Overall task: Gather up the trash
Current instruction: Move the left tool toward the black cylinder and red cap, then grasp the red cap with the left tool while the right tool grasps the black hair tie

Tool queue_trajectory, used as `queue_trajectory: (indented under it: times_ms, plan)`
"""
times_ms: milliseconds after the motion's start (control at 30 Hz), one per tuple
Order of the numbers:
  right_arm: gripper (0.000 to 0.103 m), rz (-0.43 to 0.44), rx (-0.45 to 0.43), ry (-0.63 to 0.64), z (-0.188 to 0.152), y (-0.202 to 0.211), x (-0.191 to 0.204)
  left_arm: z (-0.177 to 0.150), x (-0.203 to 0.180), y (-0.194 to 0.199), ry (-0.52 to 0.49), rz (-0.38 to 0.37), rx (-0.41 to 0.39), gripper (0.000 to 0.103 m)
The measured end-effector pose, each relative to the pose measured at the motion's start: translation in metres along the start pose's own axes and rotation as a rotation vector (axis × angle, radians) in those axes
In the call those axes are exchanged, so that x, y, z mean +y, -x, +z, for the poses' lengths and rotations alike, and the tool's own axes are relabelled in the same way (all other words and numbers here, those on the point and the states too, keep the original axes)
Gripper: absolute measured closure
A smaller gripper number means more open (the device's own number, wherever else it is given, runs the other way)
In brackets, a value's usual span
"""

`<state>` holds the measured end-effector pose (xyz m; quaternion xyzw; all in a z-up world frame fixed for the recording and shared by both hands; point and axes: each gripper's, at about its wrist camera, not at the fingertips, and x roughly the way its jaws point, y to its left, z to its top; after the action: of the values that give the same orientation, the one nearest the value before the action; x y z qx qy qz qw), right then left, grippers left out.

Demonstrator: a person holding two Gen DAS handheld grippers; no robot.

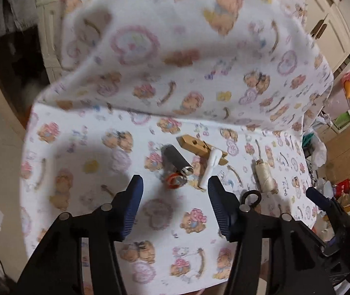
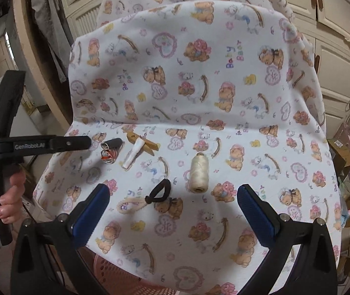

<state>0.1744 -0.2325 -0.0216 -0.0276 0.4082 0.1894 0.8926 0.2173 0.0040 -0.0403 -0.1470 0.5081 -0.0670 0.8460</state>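
Note:
Small litter lies on a teddy-bear-print cloth. In the left wrist view my left gripper is open just short of a crumpled red wrapper and a black cylinder, touching neither. To their right lie a white tube across a wooden clothespin, and a cream thread spool. In the right wrist view my right gripper is wide open over a black hair tie, with the thread spool just beyond. The left gripper reaches in from the left, near the black cylinder.
The cloth drapes up over a tall backrest behind the items. A pink perforated basket sits below the cloth's front edge. A hand holds the left gripper's handle. Cream cabinet doors and cluttered boxes stand to the right.

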Motion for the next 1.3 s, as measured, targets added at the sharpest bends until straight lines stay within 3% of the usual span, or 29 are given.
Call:
queue_trajectory:
  times_ms: [167, 200, 233, 267, 333, 467, 533, 600, 700, 767, 933, 1033, 1300]
  plan:
    - [0.000, -0.011, 0.018, -0.072, 0.005, -0.008, -0.014, -0.001, -0.004, -0.035, 0.013, -0.040, 0.147, 0.052]
    - [0.000, -0.015, 0.021, -0.083, 0.006, -0.010, -0.016, 0.000, -0.004, -0.036, 0.021, -0.037, 0.131, 0.054]
    - [0.000, -0.017, 0.025, -0.094, 0.006, -0.011, -0.017, 0.002, -0.006, -0.033, 0.027, 0.023, 0.092, 0.062]
    - [0.000, -0.015, 0.028, -0.106, 0.006, -0.013, -0.019, 0.004, -0.010, -0.029, 0.008, 0.088, 0.061, 0.063]
    - [0.000, -0.014, 0.035, -0.118, 0.005, -0.016, -0.020, 0.006, -0.018, -0.025, -0.050, 0.128, 0.029, 0.065]
    - [0.000, -0.009, 0.034, -0.115, 0.005, -0.017, -0.016, 0.004, -0.017, -0.035, -0.004, 0.019, 0.103, 0.075]
    - [0.000, -0.009, 0.030, -0.104, 0.005, -0.017, -0.014, 0.001, -0.017, -0.040, -0.002, 0.023, 0.124, 0.086]
    - [0.000, -0.009, 0.028, -0.098, 0.004, -0.017, -0.013, -0.001, -0.019, -0.040, -0.010, 0.052, 0.114, 0.091]
    - [0.001, -0.007, 0.029, -0.098, 0.003, -0.017, -0.012, -0.001, -0.018, -0.032, -0.023, 0.036, 0.099, 0.094]
    - [0.008, 0.000, 0.034, -0.108, 0.003, -0.017, -0.014, -0.001, -0.017, -0.022, -0.033, 0.032, 0.082, 0.095]
    - [0.044, 0.088, 0.068, -0.207, 0.004, -0.023, -0.026, -0.007, -0.015, -0.010, -0.047, -0.030, 0.082, 0.095]
    - [0.059, 0.132, 0.101, -0.241, 0.004, -0.031, -0.026, -0.009, -0.007, -0.008, -0.035, -0.017, 0.089, 0.095]
    - [0.079, 0.101, 0.140, -0.179, 0.000, -0.051, -0.004, -0.011, -0.003, 0.005, -0.040, -0.037, 0.076, 0.095]
